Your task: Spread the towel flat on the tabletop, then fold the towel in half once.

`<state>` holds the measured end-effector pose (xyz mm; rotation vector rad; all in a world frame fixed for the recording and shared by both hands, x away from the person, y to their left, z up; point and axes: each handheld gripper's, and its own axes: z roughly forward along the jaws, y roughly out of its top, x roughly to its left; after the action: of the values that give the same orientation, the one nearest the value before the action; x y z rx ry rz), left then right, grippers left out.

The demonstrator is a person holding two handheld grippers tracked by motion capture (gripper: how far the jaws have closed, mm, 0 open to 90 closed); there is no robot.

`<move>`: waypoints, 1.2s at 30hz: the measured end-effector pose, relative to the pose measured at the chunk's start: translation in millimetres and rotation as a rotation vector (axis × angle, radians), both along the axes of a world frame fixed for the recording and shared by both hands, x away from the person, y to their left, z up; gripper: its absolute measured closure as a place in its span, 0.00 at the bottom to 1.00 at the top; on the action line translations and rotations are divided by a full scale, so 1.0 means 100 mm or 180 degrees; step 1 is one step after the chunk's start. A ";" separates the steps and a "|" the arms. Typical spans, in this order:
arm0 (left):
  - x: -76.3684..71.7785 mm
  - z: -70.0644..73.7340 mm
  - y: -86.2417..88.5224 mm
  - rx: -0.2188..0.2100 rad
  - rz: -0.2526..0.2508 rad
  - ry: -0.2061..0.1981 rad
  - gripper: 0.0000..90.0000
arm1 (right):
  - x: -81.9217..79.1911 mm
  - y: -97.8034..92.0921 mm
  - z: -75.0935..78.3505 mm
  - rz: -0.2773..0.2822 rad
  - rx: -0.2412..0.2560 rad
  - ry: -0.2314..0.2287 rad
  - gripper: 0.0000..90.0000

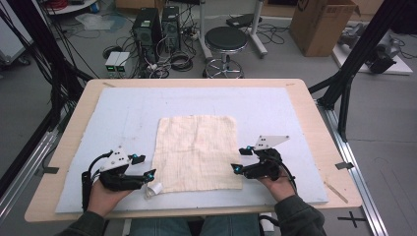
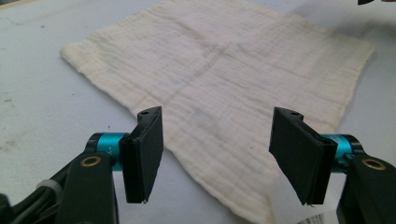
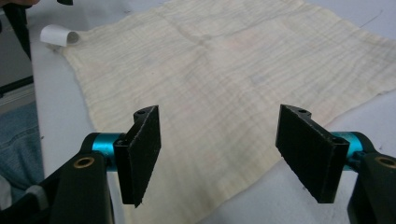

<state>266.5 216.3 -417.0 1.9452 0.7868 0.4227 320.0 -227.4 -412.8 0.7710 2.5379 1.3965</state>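
Flat between 2 wide-open claws, left claw point(image 1: 142, 167) and right claw point(image 1: 242, 160): cream cloth point(image 1: 196, 151).

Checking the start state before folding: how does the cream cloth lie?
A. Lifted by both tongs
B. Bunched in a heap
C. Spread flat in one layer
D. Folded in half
C: the cloth lies spread flat on the mat, with both tongs open at its near corners.

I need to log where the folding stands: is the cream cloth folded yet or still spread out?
Spread out. The cream cloth lies flat in one layer on the pale mat, all four edges showing, with only old crease lines.
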 end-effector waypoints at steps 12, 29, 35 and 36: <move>0.11 0.05 -0.05 -0.0025 0.0116 -0.0064 0.39 | 0.11 0.07 0.01 -0.0047 0.0019 -0.0016 0.31; 0.16 0.04 -0.09 0.0003 0.0118 -0.0038 0.39 | 0.16 0.17 0.02 -0.0009 -0.0004 -0.0024 0.31; 0.19 0.03 -0.08 -0.0010 0.0117 0.0068 0.41 | 0.19 0.18 0.00 0.0012 -0.0019 -0.0020 0.31; 0.19 0.03 -0.08 -0.0018 0.0118 0.0073 0.41 | 0.19 0.18 -0.01 0.0014 -0.0021 -0.0018 0.30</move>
<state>285.7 208.8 -414.2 1.9357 0.8389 0.4207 339.4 -209.4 -413.5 0.7596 2.5401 1.3889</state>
